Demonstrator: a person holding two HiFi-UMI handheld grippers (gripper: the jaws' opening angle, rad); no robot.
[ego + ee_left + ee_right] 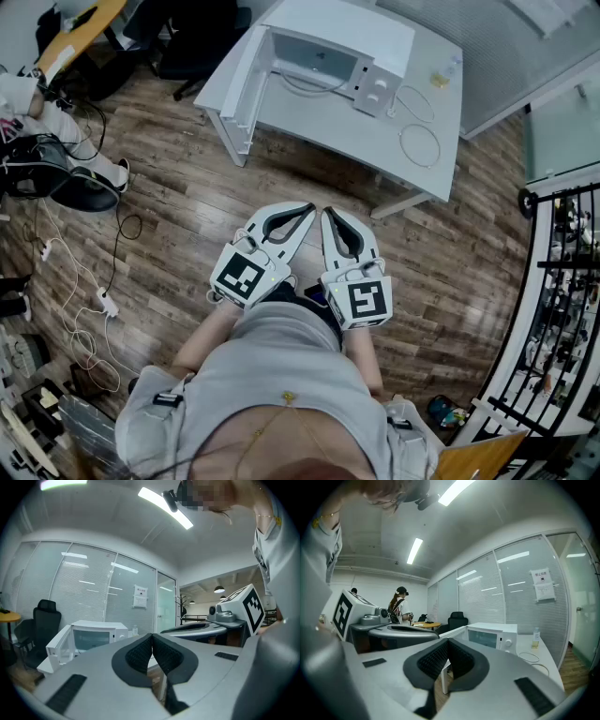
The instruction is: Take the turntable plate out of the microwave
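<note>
A white microwave (328,52) stands on a white table (309,117) at the far side of the wooden floor. Its door (242,89) hangs open to the left. The cavity looks pale, and I cannot make out the turntable plate in it. My left gripper (310,208) and right gripper (327,214) are held side by side close to my body, well short of the table, both shut and empty. In the left gripper view the gripper (151,637) has its pads together, with the microwave (96,637) far ahead. The right gripper (447,642) is shut likewise, facing the microwave (492,637).
White cable loops (419,142) and a small bottle (439,80) lie on the table right of the microwave. Black office chairs (197,37) stand at the back left, with cords (80,309) across the floor. A black rack (562,281) lines the right. A person (398,609) stands far off.
</note>
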